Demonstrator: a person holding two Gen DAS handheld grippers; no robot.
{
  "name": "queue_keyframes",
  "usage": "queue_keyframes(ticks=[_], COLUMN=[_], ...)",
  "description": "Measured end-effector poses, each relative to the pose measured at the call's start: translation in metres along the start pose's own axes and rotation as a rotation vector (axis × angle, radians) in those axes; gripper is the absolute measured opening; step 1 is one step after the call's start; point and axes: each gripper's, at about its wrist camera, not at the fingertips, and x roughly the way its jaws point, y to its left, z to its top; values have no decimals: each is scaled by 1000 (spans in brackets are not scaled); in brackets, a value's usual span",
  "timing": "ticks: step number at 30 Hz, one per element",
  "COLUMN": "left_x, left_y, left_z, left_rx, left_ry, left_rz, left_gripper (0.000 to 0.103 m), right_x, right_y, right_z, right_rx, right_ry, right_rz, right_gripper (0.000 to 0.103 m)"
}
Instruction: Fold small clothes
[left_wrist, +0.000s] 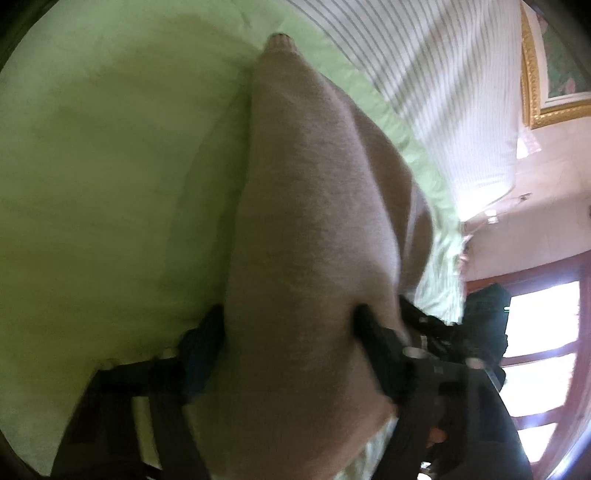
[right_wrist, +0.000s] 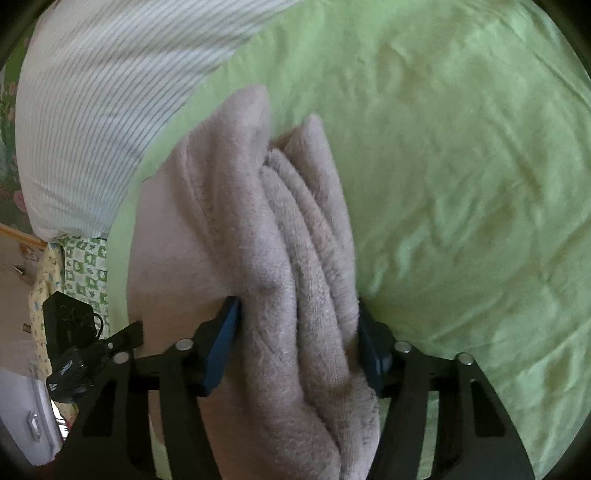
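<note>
Beige cloth (right_wrist: 295, 266) between both tongs

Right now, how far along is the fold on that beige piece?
Done: the beige fleece garment is already bunched into several stacked layers on the green sheet. In hand: the right tongs and left tongs each have it between their fingers, pads against the cloth. Left: it is not yet laid down flat as a finished fold; the folds look loose and uneven.
</note>
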Motion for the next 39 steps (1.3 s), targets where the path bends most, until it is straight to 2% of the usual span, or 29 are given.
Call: queue_keyframes(ticks=[2,5,8,11,17,23,28,33,39], left_x=[0,-5,-20,-44,-110,-152,-153,-137,-131], left_y=[-3,-7,-10,-12,12,47,74,95,95], left_z=[-1,-2,-7,-14,-28,-45,-55,-63,-62], left_rx=[20,46,66,91,47,-2,-61,-78,-92], left_ry=[-8,-25,-58,-114,-229,-311,-312,-265,-254], left_rz=[13,7,-18,-9,5,48,76,122,164], left_gripper=[62,49,44,43,43,43,43,44,51], right_x=[1,-5,-16,-25,-18,11,39,58,63], right_y=[4,17,33,55,107,153,168,163,144], right_z=[-3,-11,-16,-22,-35,-42,-57,-66,-64], right_rx=[3,-24,-58,-96,-206,-295,-328,-311,-257], right_ry=[-2,-40,-81,-104,-81,-20,51,103,141], right_rz=[8,-18,-23,27,124,205,205,164,136], right_gripper=[45,37,33,31,30,30,30,30,43])
